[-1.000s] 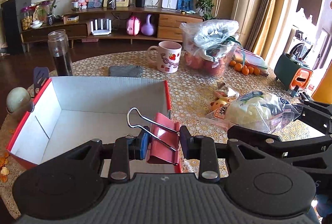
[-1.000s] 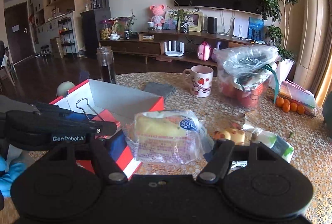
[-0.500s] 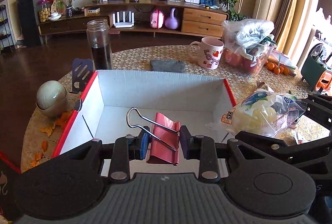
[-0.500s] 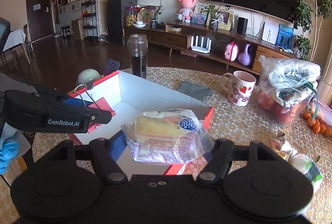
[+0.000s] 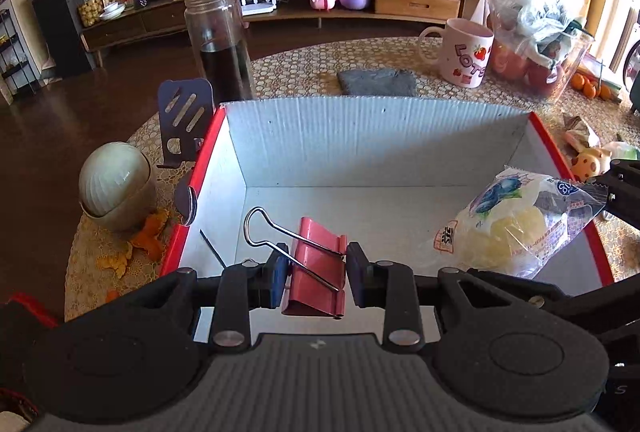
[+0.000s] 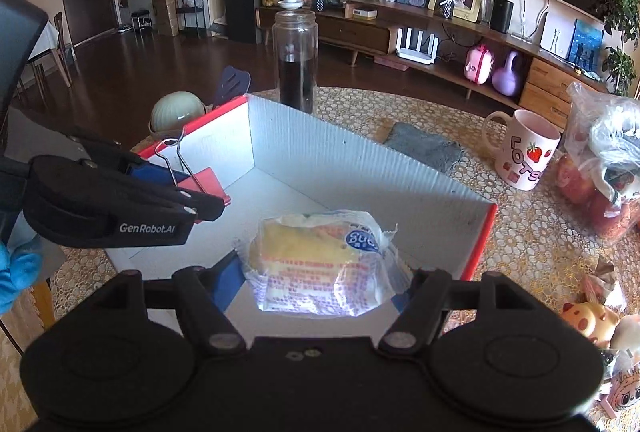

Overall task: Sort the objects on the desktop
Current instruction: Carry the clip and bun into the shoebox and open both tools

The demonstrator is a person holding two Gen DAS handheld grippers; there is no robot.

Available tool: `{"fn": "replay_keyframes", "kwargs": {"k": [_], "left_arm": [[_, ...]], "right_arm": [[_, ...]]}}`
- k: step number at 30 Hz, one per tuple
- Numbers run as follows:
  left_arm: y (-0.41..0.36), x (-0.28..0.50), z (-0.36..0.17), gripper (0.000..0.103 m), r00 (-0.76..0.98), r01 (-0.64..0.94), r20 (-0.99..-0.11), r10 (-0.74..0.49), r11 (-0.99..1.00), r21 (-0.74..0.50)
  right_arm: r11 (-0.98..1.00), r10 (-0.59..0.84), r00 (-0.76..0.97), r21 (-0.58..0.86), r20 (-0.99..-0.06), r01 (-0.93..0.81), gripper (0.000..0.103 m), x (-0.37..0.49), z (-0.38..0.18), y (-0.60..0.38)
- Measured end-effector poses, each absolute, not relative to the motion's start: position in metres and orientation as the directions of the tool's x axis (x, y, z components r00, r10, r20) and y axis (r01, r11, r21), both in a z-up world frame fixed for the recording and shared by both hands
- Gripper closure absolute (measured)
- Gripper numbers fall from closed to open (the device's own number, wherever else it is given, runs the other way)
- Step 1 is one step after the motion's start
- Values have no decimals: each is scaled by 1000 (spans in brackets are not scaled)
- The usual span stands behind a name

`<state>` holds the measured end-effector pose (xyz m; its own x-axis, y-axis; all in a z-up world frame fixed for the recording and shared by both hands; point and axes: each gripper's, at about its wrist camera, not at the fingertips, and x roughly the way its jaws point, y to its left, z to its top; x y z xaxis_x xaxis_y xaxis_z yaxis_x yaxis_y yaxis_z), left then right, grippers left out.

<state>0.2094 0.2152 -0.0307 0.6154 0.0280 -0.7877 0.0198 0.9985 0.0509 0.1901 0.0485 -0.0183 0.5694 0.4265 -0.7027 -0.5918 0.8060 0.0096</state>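
Observation:
My left gripper (image 5: 316,272) is shut on a red binder clip (image 5: 316,276) with wire handles and holds it over the near left part of a red cardboard box (image 5: 372,143) with a white inside. My right gripper (image 6: 320,284) is shut on a clear bag of yellow bread (image 6: 320,264) and holds it over the box's (image 6: 352,167) near right part. The bread bag (image 5: 516,224) also shows at the right of the left wrist view. The left gripper (image 6: 200,199) with the clip (image 6: 200,183) shows at the left of the right wrist view.
Around the box on the round lace-covered table stand a glass jar of dark liquid (image 5: 220,47), a pink mug (image 5: 464,51), a grey cloth (image 5: 376,81), a bag of fruit (image 5: 536,35), a green-white bowl (image 5: 112,187), a dark phone stand (image 5: 184,119) and small toys (image 6: 588,320).
Both grippers have moved left and forward with their loads, from beside the box to over its inside. Both views now look down into the box.

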Motion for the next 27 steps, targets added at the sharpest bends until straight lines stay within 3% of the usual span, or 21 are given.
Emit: {"fn": "replay_keyframes", "kwargs": {"k": [6, 19, 27], "left_arm": [[215, 229, -51, 73, 563, 62, -825, 49, 993, 101], [213, 252, -74, 73, 396, 122, -917, 38, 988, 93], [210, 252, -76, 73, 376, 136, -926, 42, 986, 100]], "right_arm": [[786, 425, 505, 29, -751, -617, 33, 205, -34, 64], [791, 341, 422, 14, -840, -612, 33, 224, -53, 79], [787, 318, 393, 9, -863, -617, 28, 227, -58, 81]]}}
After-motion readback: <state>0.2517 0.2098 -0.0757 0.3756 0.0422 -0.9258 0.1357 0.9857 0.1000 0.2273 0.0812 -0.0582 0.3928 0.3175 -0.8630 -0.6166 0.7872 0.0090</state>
